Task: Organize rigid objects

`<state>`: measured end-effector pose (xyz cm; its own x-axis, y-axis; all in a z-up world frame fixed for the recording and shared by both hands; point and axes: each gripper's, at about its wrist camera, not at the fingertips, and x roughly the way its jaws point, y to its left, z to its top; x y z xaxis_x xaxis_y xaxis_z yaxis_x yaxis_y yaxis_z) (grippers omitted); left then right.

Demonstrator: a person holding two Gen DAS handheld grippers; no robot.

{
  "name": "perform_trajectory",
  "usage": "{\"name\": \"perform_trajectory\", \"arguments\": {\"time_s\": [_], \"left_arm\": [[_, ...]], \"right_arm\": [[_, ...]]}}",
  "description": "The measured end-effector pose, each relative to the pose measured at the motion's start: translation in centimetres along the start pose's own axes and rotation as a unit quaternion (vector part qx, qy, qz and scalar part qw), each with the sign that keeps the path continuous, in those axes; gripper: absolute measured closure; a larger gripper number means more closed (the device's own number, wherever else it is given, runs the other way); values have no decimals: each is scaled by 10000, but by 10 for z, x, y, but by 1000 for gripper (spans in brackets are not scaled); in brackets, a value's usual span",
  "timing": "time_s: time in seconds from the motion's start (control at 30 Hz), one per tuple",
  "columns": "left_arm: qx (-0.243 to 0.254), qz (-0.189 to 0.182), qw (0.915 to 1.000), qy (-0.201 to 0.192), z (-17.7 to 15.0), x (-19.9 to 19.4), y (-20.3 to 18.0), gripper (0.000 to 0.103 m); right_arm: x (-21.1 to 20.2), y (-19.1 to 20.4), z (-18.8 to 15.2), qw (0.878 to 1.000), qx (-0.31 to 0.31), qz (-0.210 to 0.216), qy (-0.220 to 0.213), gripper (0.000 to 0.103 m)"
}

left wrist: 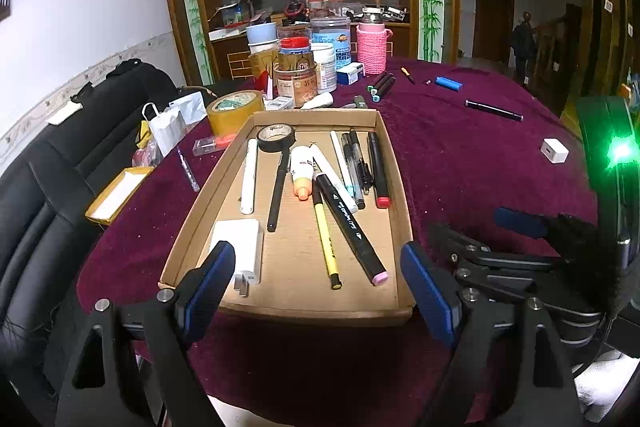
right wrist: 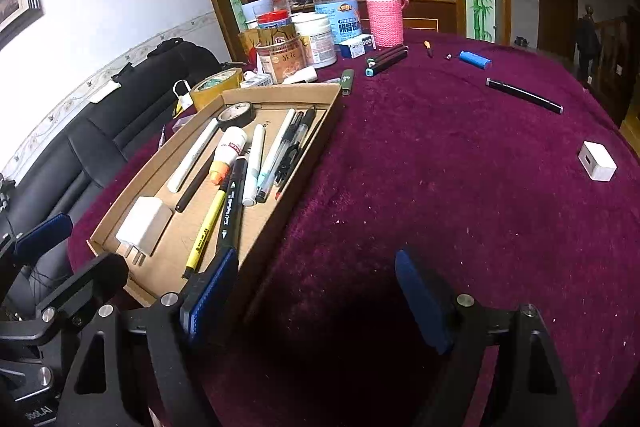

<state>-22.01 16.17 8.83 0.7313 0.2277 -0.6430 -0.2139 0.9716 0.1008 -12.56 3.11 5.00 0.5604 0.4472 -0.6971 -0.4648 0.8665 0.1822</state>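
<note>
A shallow cardboard tray (left wrist: 396,163) (right wrist: 304,163) lies on the maroon cloth and holds several pens and markers, a black tape roll (left wrist: 276,137), a glue tube (left wrist: 301,171) and a white charger (left wrist: 236,247) (right wrist: 144,223). My left gripper (left wrist: 320,283) is open and empty just above the tray's near edge. My right gripper (right wrist: 316,295) is open and empty over the cloth to the right of the tray. Loose on the cloth lie a white cube (right wrist: 597,161) (left wrist: 554,149), a black pen (right wrist: 524,95) (left wrist: 494,110), a blue battery (right wrist: 475,59) and dark markers (right wrist: 386,61).
Jars, a pink knit-covered bottle (right wrist: 385,17) and boxes crowd the far side of the table. A roll of tan tape (left wrist: 234,111) and a small yellow box (left wrist: 118,195) sit left of the tray. A black sofa (left wrist: 48,187) stands at the left.
</note>
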Motion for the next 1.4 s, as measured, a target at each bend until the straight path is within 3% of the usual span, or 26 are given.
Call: {"name": "perform_trajectory", "arguments": {"time_s": [0.77,0.87,0.97,1.03,1.07,1.23,1.4], "left_arm": [[49,140,9999,-36,0,1,-7,19],[-30,212,9994,-265,2,-5,-5,19],[-100,286,9967,-748,6,-24,-3,19],[-159,17,9921,-1247,10,-42,0,0],[-218,-154,9904,-1355,13,-46,2,0],[-299,-577,9937,-911,31,-28,5,0],[-663,-187,9933,-931,25,-26,15,0]], "right_arm": [[6,-8,-12,9999,-1,-31,148,17],[4,-7,-13,9999,-47,-51,92,17],[-3,-4,-13,9998,-102,-76,-144,17],[-10,-3,-13,9992,-117,-118,-376,17],[-15,-3,-12,9985,-118,-138,-516,17],[-30,1,-13,9949,-234,-378,-902,12],[-29,6,-16,9934,-448,-580,-887,10]]}}
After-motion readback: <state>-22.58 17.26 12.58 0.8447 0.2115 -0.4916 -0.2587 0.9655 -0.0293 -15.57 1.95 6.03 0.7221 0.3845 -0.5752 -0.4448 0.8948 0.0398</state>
